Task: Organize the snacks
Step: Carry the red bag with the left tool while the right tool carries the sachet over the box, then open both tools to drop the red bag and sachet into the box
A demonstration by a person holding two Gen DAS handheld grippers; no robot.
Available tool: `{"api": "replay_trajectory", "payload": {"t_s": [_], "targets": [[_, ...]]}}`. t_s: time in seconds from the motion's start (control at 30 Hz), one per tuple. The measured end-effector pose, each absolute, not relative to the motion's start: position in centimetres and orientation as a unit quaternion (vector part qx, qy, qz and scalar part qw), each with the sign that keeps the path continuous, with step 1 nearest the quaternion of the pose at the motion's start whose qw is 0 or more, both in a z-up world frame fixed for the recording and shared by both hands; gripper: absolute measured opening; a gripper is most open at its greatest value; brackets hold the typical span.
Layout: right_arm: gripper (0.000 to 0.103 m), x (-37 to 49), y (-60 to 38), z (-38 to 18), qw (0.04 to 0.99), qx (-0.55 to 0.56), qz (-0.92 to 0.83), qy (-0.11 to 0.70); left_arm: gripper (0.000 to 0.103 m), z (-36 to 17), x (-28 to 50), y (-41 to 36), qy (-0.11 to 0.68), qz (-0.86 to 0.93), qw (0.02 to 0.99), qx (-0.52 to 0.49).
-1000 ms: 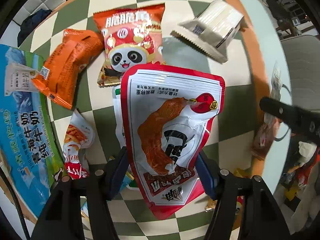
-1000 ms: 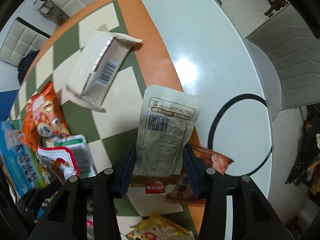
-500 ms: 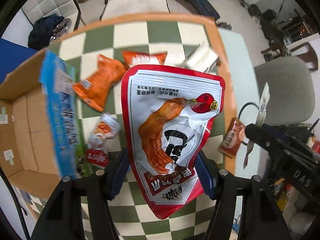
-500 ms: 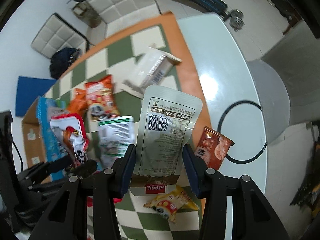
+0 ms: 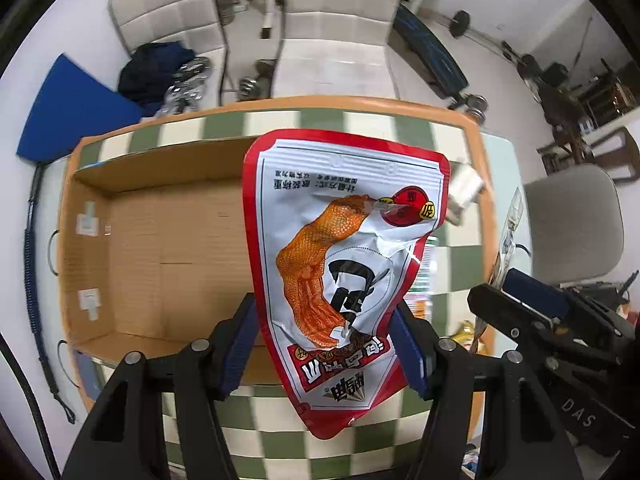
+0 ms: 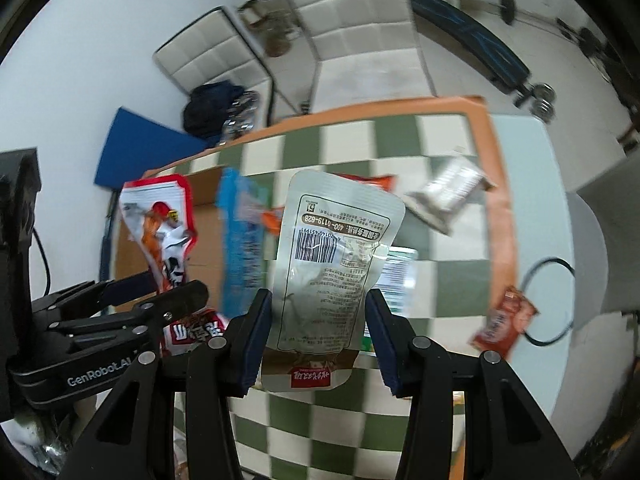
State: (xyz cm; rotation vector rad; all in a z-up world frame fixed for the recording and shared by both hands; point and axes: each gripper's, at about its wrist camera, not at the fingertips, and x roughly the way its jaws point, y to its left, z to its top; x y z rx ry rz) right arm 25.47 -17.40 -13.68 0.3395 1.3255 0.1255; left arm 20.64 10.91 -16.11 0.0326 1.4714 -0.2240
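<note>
My left gripper (image 5: 326, 344) is shut on a red-and-white snack pouch (image 5: 344, 256) and holds it high above the open cardboard box (image 5: 160, 248). The same pouch (image 6: 162, 224) and left gripper (image 6: 144, 288) show at the left of the right wrist view. My right gripper (image 6: 318, 338) is shut on a silver pouch with a barcode (image 6: 332, 264), held above the green checkered tablecloth (image 6: 440, 240). The box's inside looks bare in the left wrist view.
A silver packet (image 6: 450, 188), a green-and-white packet (image 6: 396, 284), a red-brown packet (image 6: 506, 322) and orange packets (image 6: 372, 182) lie on the cloth. A grey chair (image 5: 572, 220) stands right of the table. White chairs (image 5: 332, 0) stand behind it.
Both grippers have risen well above the table with their pouches. The left gripper has moved left over the open box, which now fills its view.
</note>
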Motion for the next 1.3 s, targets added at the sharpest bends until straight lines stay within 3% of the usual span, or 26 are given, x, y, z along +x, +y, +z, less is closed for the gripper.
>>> {"api": "replay_trajectory", "payload": {"t_s": [0.23, 0.57, 0.93, 1.3], "targets": [[0.050, 27.8, -7.3, -15.1, 0.765, 0.156, 0.079, 0.620, 0.061, -18.2, 23.0, 19.9, 0.684, -0.074, 0.726, 0.001], [0.050, 32.2, 4.8, -21.6, 0.740, 0.133, 0.097, 0.653, 0.061, -23.3, 27.5, 27.2, 0.714, -0.073, 0.696, -0.014], [0.050, 36.5, 8.6, -28.1, 0.721, 0.090, 0.077, 0.682, 0.061, -29.4, 32.3, 27.3, 0.747, -0.110, 0.655, -0.033], [0.055, 39.1, 8.6, -30.5, 0.712, 0.077, 0.072, 0.694, 0.063, -30.1, 33.0, 26.3, 0.749, -0.106, 0.654, 0.008]]}}
